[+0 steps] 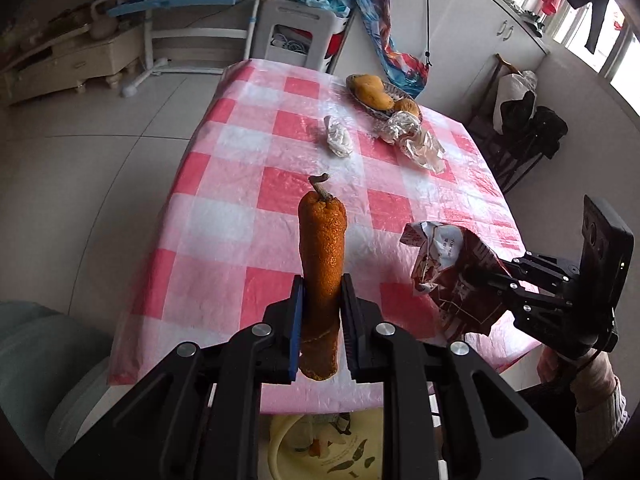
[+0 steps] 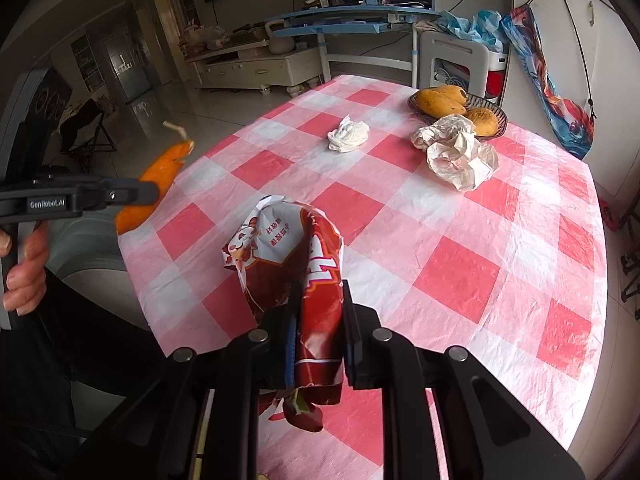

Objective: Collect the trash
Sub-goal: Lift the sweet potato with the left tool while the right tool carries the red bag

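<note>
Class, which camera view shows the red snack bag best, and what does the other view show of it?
The right wrist view: the snack bag sits centred and close, clamped in the right gripper, its print showing. The left wrist view shows the bag smaller, at the right edge, side-on in that gripper.

The checked table (image 2: 460, 264) bears a fruit basket (image 2: 494, 109), crumpled tissue (image 2: 348, 133) and wrapper (image 2: 460, 152).

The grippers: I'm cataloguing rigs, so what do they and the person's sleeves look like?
Both are black, angular linkages with silver pivot bolts and blue-edged pads. The left gripper reads "GenRobot.AI" in white; its hand's sleeve is dark. The right gripper carries a black camera block; that sleeve is pale knit.
</note>
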